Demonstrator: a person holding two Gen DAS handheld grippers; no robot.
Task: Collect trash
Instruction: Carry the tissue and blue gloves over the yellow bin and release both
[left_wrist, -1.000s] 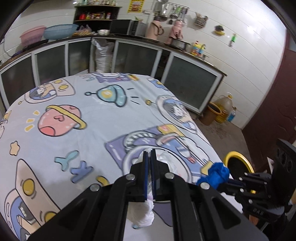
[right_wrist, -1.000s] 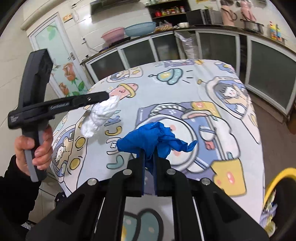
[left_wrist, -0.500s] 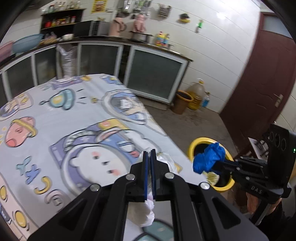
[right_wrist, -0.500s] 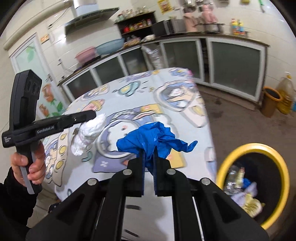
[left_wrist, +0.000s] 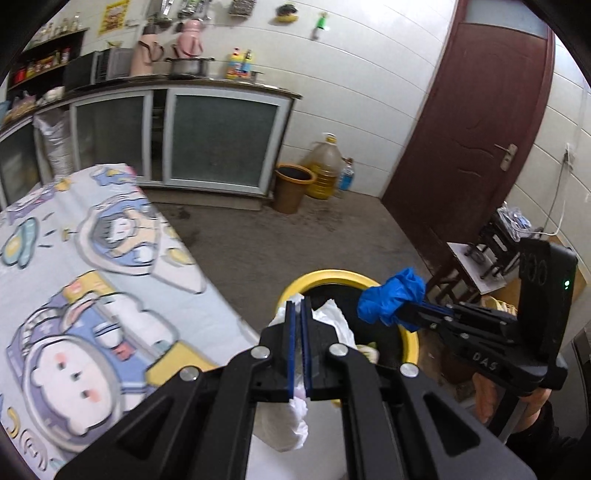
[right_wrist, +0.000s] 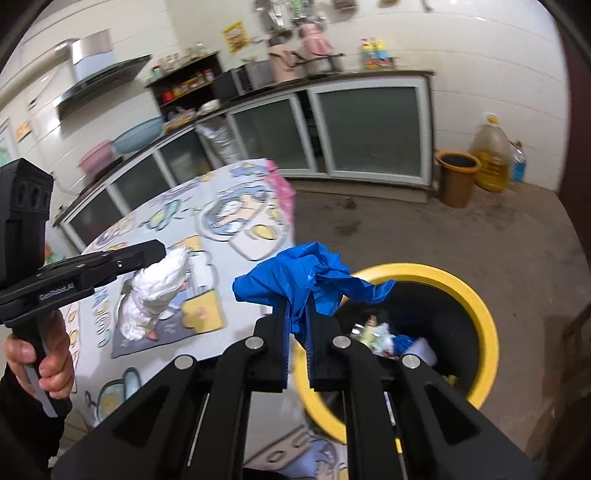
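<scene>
My left gripper is shut on a crumpled white plastic wad, which also hangs from its tip as the white wad in the right wrist view. My right gripper is shut on a crumpled blue glove; that blue glove hangs over the bin in the left wrist view. The yellow-rimmed trash bin stands on the floor beside the table, with several pieces of trash inside. In the left wrist view the bin lies just beyond my left fingers.
The table with a cartoon-print cloth lies to the left. A brown bucket, an oil jug and a bottle stand by the cabinets. A dark red door and a small stool are at right.
Both grippers swung right, away from over the table toward the yellow bin, each still holding its trash. The bin now fills the lower right of both views.
</scene>
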